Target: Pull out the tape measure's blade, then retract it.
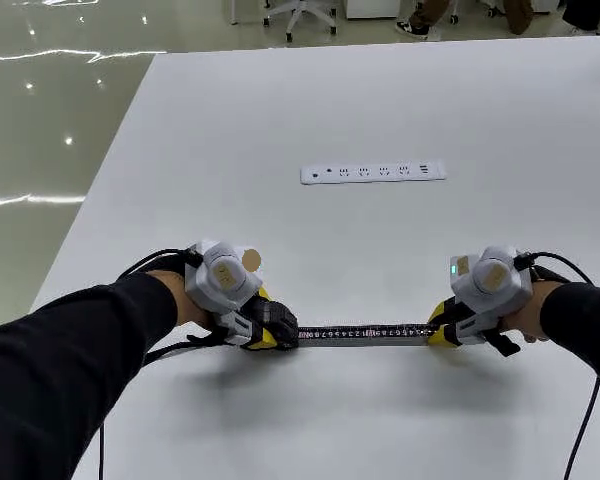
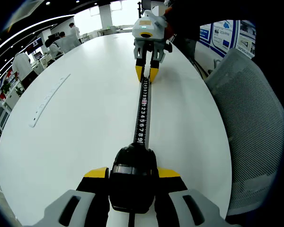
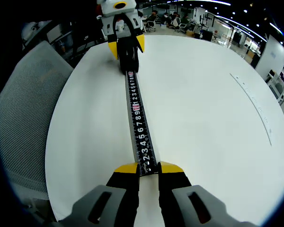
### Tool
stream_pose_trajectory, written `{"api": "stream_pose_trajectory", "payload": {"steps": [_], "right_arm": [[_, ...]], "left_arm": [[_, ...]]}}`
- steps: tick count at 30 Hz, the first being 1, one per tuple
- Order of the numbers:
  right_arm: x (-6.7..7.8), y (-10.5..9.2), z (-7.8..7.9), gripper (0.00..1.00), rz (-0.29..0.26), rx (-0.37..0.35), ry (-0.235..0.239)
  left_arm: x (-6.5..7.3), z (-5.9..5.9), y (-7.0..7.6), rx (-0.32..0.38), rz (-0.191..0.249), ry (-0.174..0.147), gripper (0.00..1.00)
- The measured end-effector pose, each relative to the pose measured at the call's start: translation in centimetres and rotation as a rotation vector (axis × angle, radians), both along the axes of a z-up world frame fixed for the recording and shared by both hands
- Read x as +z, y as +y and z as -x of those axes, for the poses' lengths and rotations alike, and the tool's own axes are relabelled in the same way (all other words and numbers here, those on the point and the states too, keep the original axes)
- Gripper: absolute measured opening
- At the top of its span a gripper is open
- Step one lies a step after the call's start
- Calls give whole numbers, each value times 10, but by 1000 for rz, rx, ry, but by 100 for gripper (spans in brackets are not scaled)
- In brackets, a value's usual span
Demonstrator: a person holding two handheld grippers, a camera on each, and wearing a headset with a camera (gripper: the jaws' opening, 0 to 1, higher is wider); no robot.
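A black tape measure case (image 2: 133,176) sits between the yellow-tipped jaws of my left gripper (image 2: 132,173), which is shut on it; in the head view the case (image 1: 273,323) lies low on the white table. Its dark numbered blade (image 1: 364,332) runs flat across the table to my right gripper (image 1: 442,332). In the right gripper view the blade (image 3: 138,124) ends between the jaws of my right gripper (image 3: 147,167), shut on the blade's tip. The right gripper (image 2: 147,73) holds the far end of the blade (image 2: 142,109) in the left gripper view, and the left gripper (image 3: 126,45) with the case appears far off in the right gripper view.
A white power strip (image 1: 373,172) lies further back on the table (image 1: 380,110). The table's left edge borders a glossy floor (image 1: 40,120). A grey mesh chair (image 2: 253,127) stands beside the table. Cables trail from both grippers.
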State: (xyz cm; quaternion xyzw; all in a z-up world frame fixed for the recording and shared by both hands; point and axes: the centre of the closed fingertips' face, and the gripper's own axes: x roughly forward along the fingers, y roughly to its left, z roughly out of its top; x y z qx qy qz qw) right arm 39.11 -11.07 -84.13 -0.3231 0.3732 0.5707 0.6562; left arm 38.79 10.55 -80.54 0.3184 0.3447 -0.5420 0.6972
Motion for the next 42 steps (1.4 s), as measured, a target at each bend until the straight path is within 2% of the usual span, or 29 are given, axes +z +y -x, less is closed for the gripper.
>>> {"api": "stream_pose_trajectory", "payload": {"steps": [21, 42], "right_arm": [[1, -20, -1, 10, 18, -15, 1], [3, -25, 1, 10, 25, -19, -1]], "left_arm": [[0, 0, 0, 1, 3, 1, 33], [0, 0, 0, 3, 5, 2, 33]]}}
